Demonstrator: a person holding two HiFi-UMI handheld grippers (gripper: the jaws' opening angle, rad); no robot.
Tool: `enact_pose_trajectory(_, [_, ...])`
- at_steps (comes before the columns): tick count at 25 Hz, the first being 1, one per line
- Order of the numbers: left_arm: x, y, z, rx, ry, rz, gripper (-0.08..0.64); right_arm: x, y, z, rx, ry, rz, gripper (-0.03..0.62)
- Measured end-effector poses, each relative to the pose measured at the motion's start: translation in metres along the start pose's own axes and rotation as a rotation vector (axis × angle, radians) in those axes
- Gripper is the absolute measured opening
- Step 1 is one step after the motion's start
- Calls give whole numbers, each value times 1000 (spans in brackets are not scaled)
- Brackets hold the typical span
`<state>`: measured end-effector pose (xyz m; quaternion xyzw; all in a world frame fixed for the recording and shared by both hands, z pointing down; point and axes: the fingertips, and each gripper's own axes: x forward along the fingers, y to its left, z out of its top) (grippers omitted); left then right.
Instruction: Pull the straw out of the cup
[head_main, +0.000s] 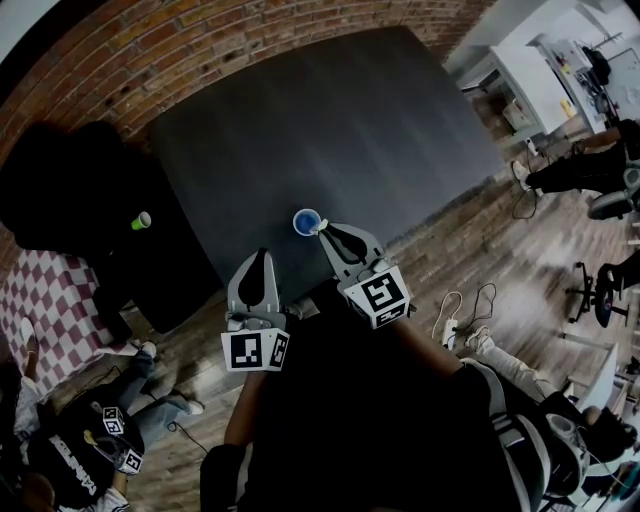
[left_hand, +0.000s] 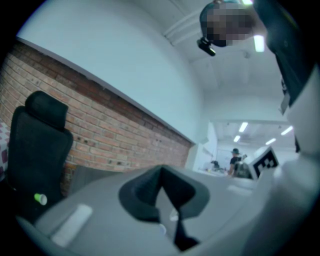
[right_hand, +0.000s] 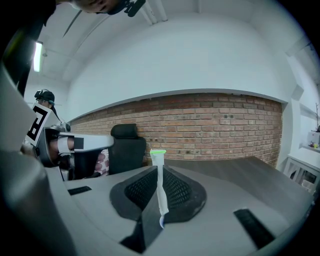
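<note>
A small blue cup (head_main: 306, 221) stands on the dark table (head_main: 330, 120) near its front edge. My right gripper (head_main: 326, 232) is right beside the cup's rim and is shut on a thin white straw (right_hand: 160, 187) with a green top end (right_hand: 158, 151). The straw stands upright between the jaws, and a bit of blue cup (right_hand: 161, 223) shows at its lower end. My left gripper (head_main: 258, 268) hovers to the left of the cup, off the table's front edge. Its jaws stand closed with nothing between them (left_hand: 167, 200).
A black office chair (head_main: 70, 190) stands left of the table, with a green-topped white object (head_main: 141, 221) by it. A checkered cloth (head_main: 40, 300) lies at the lower left. A brick wall (right_hand: 200, 125) runs behind the table. A person's legs (head_main: 150, 410) and cables are on the wooden floor.
</note>
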<state>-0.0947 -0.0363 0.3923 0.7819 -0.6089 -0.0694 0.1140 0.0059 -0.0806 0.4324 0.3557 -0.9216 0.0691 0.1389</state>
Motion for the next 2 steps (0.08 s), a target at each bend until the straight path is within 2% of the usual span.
enact_pose_trajectory(2, [0, 4, -1, -1, 4, 1, 5, 3, 2, 0, 0, 0, 0, 34])
